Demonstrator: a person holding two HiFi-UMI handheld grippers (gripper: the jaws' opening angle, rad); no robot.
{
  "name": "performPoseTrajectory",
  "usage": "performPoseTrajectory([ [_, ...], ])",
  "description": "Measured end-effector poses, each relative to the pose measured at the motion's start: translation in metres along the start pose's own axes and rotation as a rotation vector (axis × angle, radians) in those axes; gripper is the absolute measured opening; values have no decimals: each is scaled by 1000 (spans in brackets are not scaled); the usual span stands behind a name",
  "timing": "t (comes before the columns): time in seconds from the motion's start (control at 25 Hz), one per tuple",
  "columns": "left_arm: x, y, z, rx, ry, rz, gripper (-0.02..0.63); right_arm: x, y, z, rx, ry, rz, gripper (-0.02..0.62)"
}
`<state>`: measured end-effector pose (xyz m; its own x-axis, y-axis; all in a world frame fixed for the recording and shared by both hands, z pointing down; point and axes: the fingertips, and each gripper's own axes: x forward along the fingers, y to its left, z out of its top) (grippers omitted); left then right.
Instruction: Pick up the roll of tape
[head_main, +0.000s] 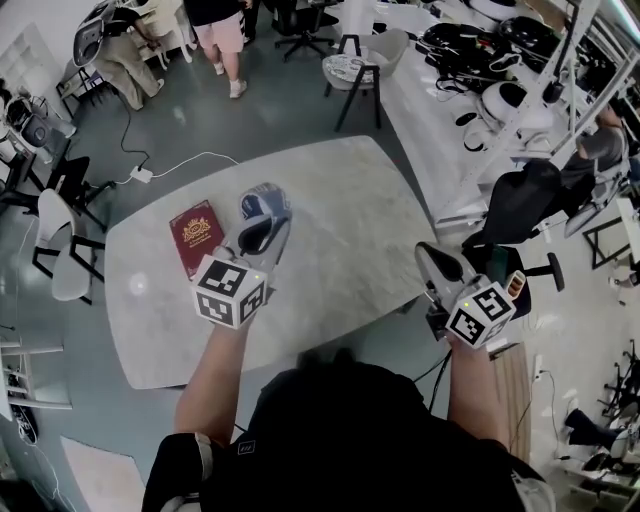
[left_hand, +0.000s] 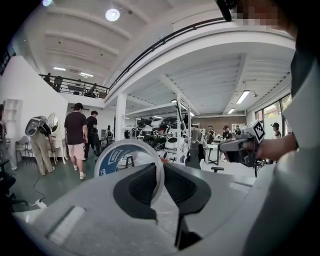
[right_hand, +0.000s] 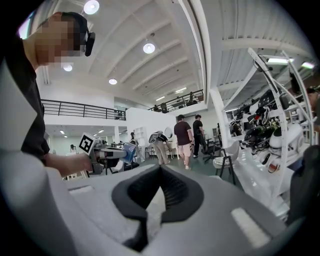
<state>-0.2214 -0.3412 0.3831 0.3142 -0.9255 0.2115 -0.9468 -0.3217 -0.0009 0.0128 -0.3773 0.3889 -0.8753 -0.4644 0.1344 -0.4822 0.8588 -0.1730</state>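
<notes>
While the head view looks steeply down, the left gripper (head_main: 262, 228) holds the roll of tape (head_main: 264, 203) over the pale table (head_main: 340, 200), toward 10 o'clock from the picture's middle. A red book (head_main: 196, 236) lies flat on the tabletop at about 8 o'clock from the roll. The right gripper (head_main: 430, 258) hangs past the table's edge at 4 o'clock, well apart from both. Seen from the left gripper view, the jaws are clamped on the roll's thin wall. Only a short arc sits between the pads, and most of the ring sticks out toward 10 o'clock. From the right gripper view, its jaws are together with nothing between them, and the other gripper and the blue-sided roll show small at 9 o'clock. The lift looks done or nearly so. The risk I judge is the off-centre hold: with so little of the ring pinched, the roll could swivel in the pads or slide out if the hand jerks or tips, and drop onto the table or the book.
</notes>
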Motion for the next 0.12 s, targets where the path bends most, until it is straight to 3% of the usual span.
performPoseTrajectory([
  [0.12, 3, -3, 2, 2, -1, -4, 54, -4, -2, 0, 6, 1, 1, 2],
])
